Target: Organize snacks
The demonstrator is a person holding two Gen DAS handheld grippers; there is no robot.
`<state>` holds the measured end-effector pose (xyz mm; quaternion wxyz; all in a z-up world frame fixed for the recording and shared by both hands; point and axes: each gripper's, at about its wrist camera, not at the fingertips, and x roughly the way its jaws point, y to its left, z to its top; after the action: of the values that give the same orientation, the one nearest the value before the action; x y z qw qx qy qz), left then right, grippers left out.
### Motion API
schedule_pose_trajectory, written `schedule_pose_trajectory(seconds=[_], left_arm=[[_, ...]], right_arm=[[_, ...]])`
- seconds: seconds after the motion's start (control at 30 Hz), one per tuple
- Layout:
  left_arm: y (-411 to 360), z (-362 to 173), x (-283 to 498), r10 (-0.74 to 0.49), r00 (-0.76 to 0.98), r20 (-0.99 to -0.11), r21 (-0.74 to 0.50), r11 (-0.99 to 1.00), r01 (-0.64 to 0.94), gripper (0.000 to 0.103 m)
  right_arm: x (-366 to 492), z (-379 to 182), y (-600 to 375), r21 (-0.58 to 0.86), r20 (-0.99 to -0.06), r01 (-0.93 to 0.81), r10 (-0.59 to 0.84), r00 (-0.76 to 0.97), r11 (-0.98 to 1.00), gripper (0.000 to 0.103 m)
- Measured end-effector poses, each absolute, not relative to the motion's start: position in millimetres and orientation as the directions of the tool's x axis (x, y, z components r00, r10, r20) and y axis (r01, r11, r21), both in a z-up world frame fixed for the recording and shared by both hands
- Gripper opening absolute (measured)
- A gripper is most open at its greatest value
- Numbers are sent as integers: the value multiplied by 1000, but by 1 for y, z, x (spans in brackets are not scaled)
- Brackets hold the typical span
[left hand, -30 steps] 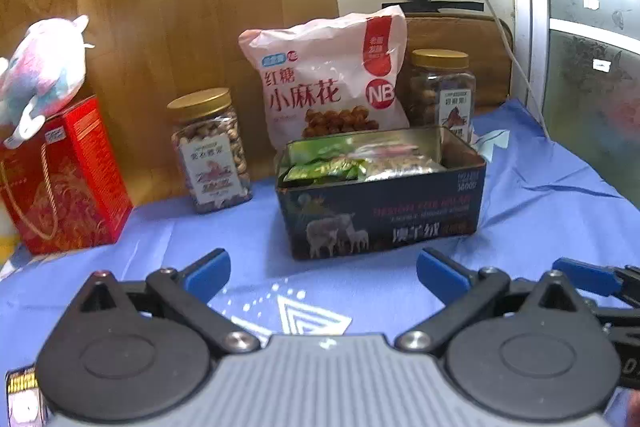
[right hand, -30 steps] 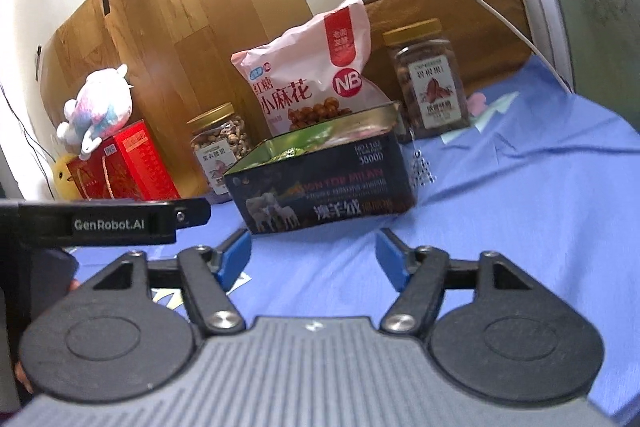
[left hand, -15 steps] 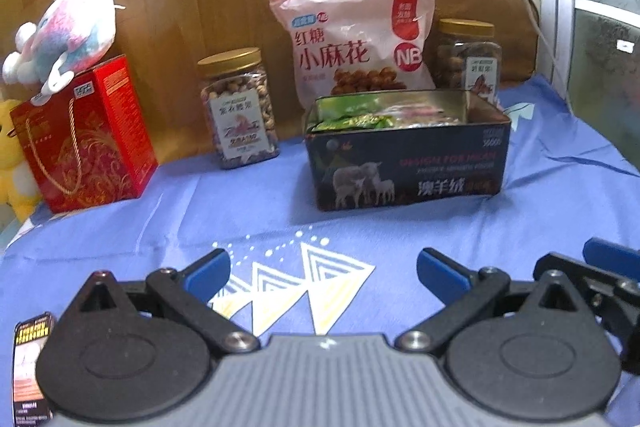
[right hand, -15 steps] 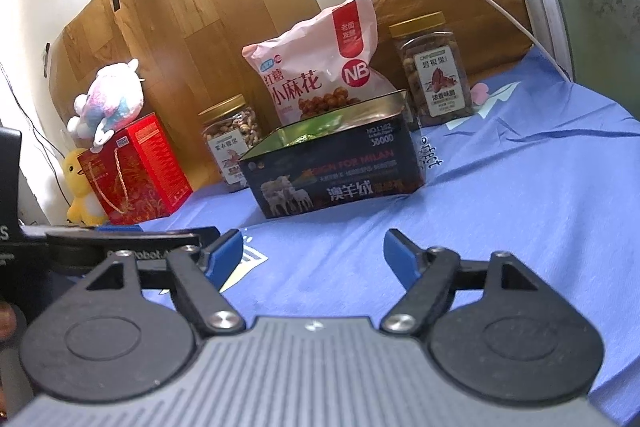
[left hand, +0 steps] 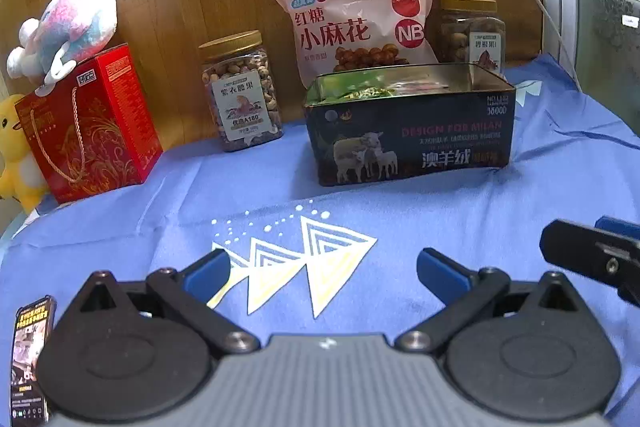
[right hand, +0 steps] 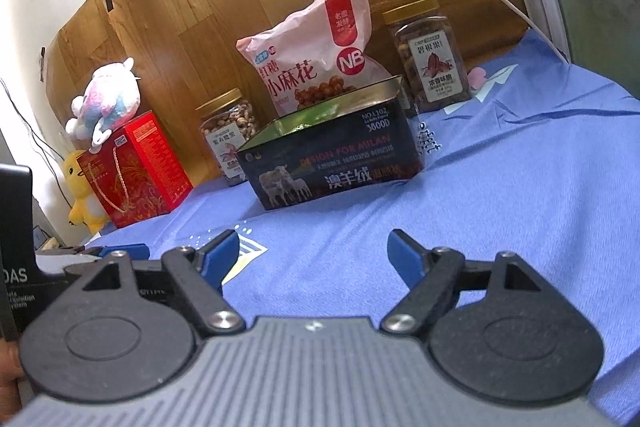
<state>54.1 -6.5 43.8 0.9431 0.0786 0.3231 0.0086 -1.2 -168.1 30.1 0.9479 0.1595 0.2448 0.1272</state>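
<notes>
blue cloth (left hand: 520,211) w/ tin (left hand: 408,131), 2 jars (left hand: 242,95), red box (left hand: 88,123).

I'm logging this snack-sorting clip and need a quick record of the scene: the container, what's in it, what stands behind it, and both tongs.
container: open dark tin on blue cloth
contents: green packets
behind tin: pink snack bag, two gold-lidded jars
far left: red gift box, plush toy on top
left tongs: open, empty
right tongs: open, empty
</notes>
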Motion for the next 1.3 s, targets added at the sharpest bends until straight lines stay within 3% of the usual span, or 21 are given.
schedule_pose_trajectory(seconds=[1.3], left_arm=[[8, 20, 55, 193, 742, -642, 242, 969, -42, 103]], right_arm=[[1, 16, -164, 397, -464, -137, 328, 823, 907, 91]])
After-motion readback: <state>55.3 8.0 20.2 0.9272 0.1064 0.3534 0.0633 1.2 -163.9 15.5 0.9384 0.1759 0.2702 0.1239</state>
